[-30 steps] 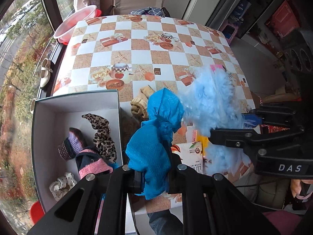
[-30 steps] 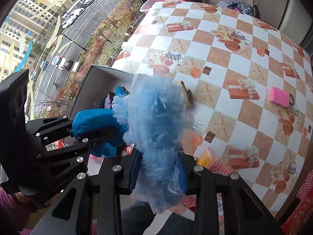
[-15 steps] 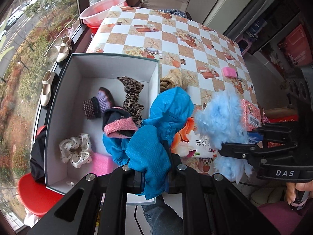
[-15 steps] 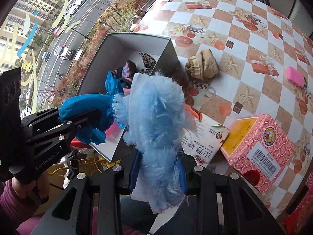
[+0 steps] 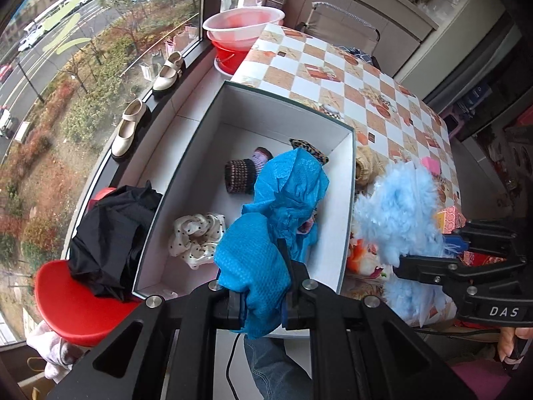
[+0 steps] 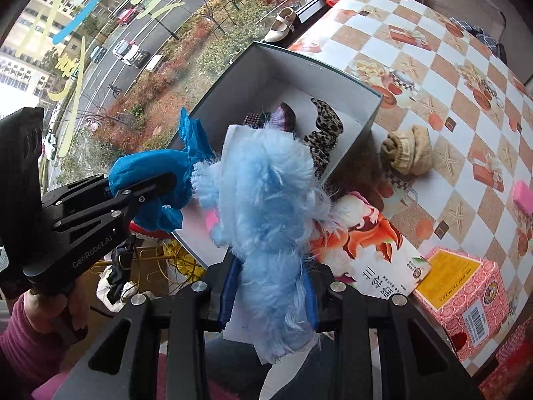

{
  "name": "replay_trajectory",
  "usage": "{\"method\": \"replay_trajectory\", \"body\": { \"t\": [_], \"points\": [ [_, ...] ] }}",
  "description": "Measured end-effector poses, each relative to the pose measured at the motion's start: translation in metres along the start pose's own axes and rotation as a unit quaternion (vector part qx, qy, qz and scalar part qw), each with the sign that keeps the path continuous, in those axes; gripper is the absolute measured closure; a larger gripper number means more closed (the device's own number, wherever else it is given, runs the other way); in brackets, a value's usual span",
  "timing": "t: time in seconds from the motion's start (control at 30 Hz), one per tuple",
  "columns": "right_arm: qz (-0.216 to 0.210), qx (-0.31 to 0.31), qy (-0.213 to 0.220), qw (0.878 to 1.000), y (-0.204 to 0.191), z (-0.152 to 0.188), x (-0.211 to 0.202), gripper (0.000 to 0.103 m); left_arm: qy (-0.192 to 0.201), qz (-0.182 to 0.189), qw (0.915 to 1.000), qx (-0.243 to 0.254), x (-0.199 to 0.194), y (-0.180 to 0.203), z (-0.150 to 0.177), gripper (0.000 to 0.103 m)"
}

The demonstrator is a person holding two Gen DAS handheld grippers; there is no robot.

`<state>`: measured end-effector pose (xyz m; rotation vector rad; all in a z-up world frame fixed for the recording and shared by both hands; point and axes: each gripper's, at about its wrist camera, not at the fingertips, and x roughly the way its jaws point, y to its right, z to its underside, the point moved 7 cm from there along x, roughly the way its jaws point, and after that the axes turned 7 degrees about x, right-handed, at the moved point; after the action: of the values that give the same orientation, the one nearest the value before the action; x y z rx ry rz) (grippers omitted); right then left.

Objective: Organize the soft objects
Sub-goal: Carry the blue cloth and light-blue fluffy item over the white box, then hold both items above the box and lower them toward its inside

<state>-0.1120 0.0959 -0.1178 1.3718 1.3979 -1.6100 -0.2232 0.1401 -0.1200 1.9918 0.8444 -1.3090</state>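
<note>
My left gripper (image 5: pixel 263 300) is shut on a bright blue cloth (image 5: pixel 279 220) and holds it above the near end of the open white box (image 5: pixel 346 206). My right gripper (image 6: pixel 269 293) is shut on a fluffy light-blue item (image 6: pixel 266 206), held just right of the box's near corner; it also shows in the left wrist view (image 5: pixel 403 210). In the box lie a striped knit sock (image 5: pixel 241 175), a leopard-print scrunchie (image 6: pixel 324 130) and a polka-dot scrunchie (image 5: pixel 196 236). A tan knit item (image 6: pixel 408 151) and a pink sponge (image 6: pixel 523 193) lie on the checked tablecloth.
A picture packet (image 6: pixel 373 246) and a pink patterned carton (image 6: pixel 466 296) lie near the table's front edge. A red stool (image 5: pixel 73 300) with a black garment (image 5: pixel 110 243) stands left of the box. Shoes (image 5: pixel 130 130) and pink basins (image 5: pixel 243 26) sit by the window.
Both grippers, still holding their items, have moved left and toward the window. The blue cloth now hangs over the box; the fluffy item has come to the box's near right corner.
</note>
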Motion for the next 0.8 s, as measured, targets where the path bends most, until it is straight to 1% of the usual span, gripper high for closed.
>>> {"method": "replay_trajectory", "body": {
  "t": [0.17, 0.33, 0.8],
  "points": [
    [0.007, -0.030, 0.001, 1.000, -0.019, -0.016, 0.002, 0.068, 0.005, -0.014, 0.9996, -0.022, 0.000, -0.017, 0.004, 0.088],
    [0.012, -0.048, 0.001, 0.999, -0.029, -0.029, 0.004, 0.068, 0.005, -0.018, 0.9993, -0.032, 0.003, -0.022, 0.006, 0.088],
    [0.015, -0.058, -0.005, 0.998, -0.036, -0.043, 0.011, 0.068, -0.004, -0.019, 0.9991, -0.037, 0.016, -0.023, 0.004, 0.088]
  ]
}}
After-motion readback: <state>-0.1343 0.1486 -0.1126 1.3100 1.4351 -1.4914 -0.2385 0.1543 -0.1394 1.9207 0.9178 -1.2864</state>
